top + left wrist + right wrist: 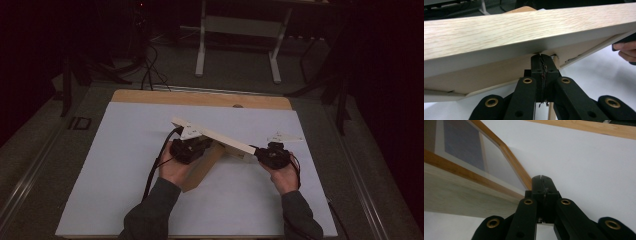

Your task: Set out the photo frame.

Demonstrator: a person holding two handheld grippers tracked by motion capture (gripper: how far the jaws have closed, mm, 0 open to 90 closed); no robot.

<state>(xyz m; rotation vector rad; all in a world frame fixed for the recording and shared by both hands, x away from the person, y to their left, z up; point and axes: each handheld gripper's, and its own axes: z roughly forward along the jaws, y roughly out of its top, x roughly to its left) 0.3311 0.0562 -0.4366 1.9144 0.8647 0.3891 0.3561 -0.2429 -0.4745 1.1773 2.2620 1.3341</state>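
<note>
A wooden picture frame (220,137) is held tilted above the white table sheet, its light edge running from upper left to lower right. My left gripper (209,143) is shut, its tips pressed against the frame's pale underside (499,75), just below the thick wood edge (524,27); nothing shows between the jaws. My right gripper (258,151) is shut too, its tips (541,178) resting at the frame's right corner, beside the wooden border and glass (461,157). A hand holds each gripper.
A white sheet (125,175) covers the table, with a strip of bare wood (200,98) along the far edge. Beyond stand white table legs (237,30) and floor cables (150,70). Fingers of the other hand (624,50) show at the right of the left gripper view.
</note>
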